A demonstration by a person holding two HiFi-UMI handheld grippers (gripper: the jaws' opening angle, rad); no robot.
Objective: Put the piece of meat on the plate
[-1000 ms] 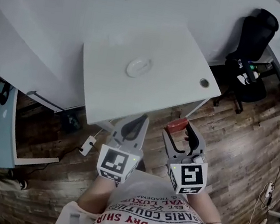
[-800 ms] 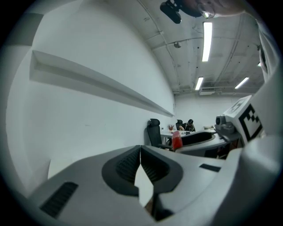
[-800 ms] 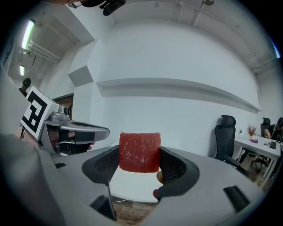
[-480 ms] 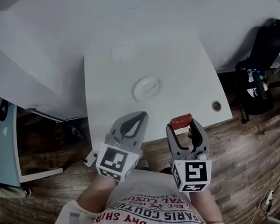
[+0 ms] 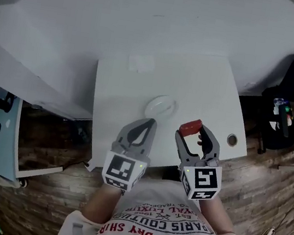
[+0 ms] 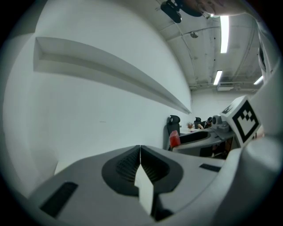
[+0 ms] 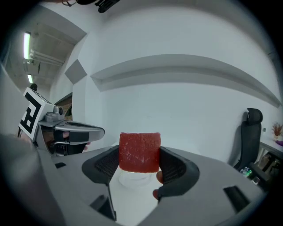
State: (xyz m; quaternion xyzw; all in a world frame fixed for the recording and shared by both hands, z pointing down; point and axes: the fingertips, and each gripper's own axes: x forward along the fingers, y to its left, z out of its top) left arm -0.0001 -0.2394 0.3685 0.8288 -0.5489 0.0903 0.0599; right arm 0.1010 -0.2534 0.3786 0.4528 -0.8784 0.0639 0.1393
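- Your right tongs (image 5: 192,131) are clamped on the piece of meat (image 7: 139,151). It's a red block pinched by its two flat sides, and its top stands proud of the jaws.
- Your left tongs (image 5: 147,123) are pressed together with nothing between them. They ride just beside the right pair, over the near edge of the bench (image 5: 207,85).
- The meat is up in the air, touching nothing but the ribbed pads.
- The plate (image 5: 160,107), small and white, sits on the bench just ahead of both tongs. In the right gripper view it shows low down, beyond the meat.
- On handling: the block keeps its square edges under the clamp, so I'd judge it light and fairly firm, with a little give. The surface looks matte, not slick.
- The flat sides are the right place to hold it. A corner grip would likely let it twist.
- One risk is that it clings to a pad when the jaws part, or lands on an edge and tips over.
- Lower it close over the middle of the plate before you let go. The plate looks light enough to skid if nudged.
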